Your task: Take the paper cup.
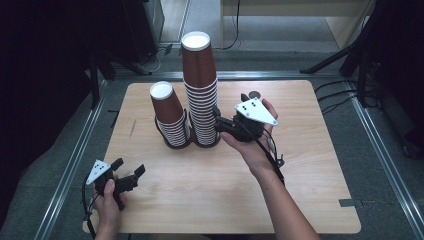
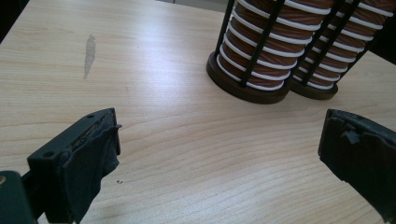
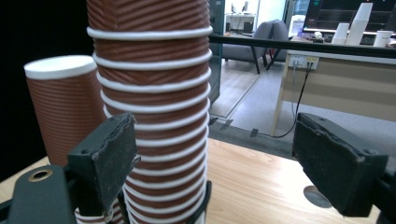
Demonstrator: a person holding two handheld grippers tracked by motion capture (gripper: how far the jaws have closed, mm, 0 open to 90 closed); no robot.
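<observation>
- Tall cup stack (image 1: 200, 85) stands near the middle of the desk (image 1: 300, 165), towards its far side, with its foot in a dark holder (image 1: 178, 145).
- Right gripper (image 1: 218, 122) sits just beside the stack's lower right flank. Its jaws stand wide apart, with no pad pressing on a cup.
- In the right gripper view, the stack (image 3: 154, 93) rises behind the left jaw and partly into the gap between the jaws. I cannot tell whether that jaw touches it.
- Left gripper (image 1: 129, 167) hovers at the near left of the desk, well apart from the cups. Its jaws are spread wide with nothing between them.
- The stack's long axis is upright. The cups sit upside down, with a white base on top and the wider mouths below.
- Short cup stack (image 1: 169, 112) stands just to its left in the same holder, leaning slightly left.
- The cups are reddish-brown paper with fine ribbed walls, and their white rolled rims form rings down each stack.
- The holder has two round dark bases (image 2: 243, 88) and thin black uprights.
- The desk is pale wood grain with rounded corners.
</observation>
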